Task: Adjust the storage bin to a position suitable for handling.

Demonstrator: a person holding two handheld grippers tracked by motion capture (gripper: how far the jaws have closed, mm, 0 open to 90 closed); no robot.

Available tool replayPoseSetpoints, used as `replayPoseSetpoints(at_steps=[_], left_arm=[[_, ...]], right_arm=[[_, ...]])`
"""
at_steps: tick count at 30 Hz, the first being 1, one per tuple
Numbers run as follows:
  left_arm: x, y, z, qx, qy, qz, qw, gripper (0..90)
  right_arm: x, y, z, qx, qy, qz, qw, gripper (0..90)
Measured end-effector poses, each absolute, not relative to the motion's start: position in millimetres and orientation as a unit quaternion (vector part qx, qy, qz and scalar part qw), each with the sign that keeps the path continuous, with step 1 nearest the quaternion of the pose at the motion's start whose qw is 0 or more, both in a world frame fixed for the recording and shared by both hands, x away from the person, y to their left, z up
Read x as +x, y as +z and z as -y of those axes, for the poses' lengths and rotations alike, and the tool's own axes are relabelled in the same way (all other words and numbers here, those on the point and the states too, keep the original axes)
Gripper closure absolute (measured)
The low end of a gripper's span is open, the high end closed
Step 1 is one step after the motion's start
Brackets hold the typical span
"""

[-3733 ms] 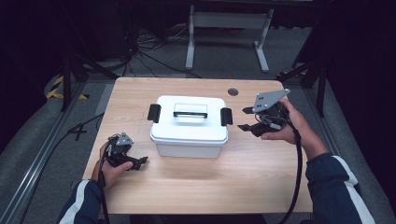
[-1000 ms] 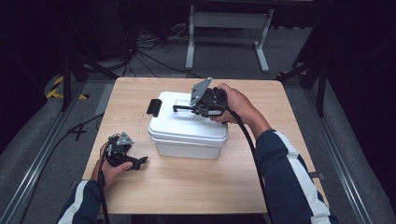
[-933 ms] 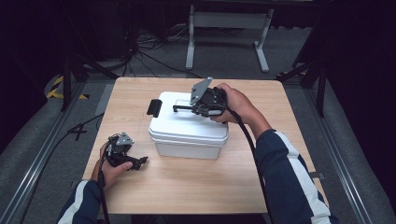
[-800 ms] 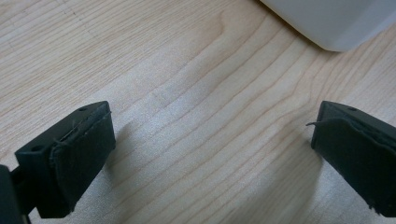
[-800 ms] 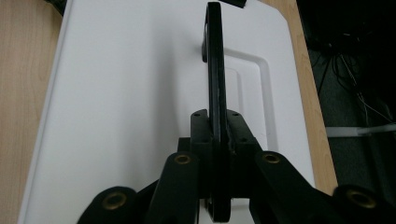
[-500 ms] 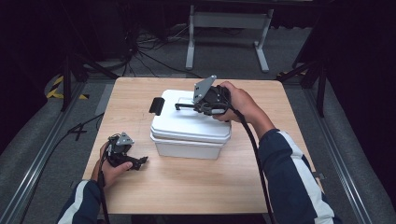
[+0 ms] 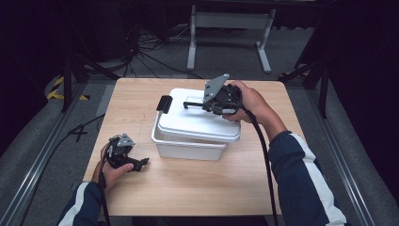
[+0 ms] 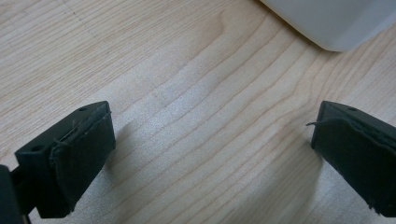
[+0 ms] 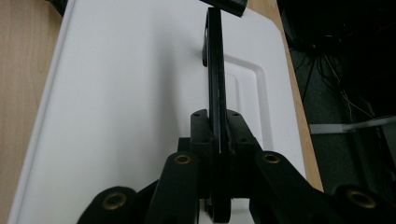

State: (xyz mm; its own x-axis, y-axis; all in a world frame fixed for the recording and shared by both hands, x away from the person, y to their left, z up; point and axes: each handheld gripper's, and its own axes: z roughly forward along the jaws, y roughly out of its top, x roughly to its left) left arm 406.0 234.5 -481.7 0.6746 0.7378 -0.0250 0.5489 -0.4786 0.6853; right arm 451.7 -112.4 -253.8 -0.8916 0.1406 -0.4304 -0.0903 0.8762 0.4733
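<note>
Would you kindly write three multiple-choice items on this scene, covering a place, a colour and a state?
1. Where does the left claw sit?
A. on the lid
B. low over the table, left of the box
C. off the table's far edge

2. What colour is the lid?
A. white
B. blue
C. red

3. How does the right claw stand?
A. wide open
B. shut on the handle
C. shut on nothing

Answers: 1 B, the high view shows it beside the white box over the table; 2 A, it is plainly white; 3 B, its own view shows both jaws pressed on the black handle.
</note>
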Motion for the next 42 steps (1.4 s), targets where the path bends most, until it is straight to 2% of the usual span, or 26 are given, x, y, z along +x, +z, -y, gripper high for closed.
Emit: replayPoseSetpoints(at_steps=[24, 42], left_arm=[[406, -482, -235, 0.849, 0.138, -0.379, 0.342, 0.1], [406, -482, -235, 0.850, 0.138, -0.378, 0.341, 0.1]], right_arm=[[442, -241, 158, 0.035, 0.254, -0.936, 0.243, 84.5], [432, -239, 232, 0.076, 0.272, -0.927, 0.248, 84.5]])
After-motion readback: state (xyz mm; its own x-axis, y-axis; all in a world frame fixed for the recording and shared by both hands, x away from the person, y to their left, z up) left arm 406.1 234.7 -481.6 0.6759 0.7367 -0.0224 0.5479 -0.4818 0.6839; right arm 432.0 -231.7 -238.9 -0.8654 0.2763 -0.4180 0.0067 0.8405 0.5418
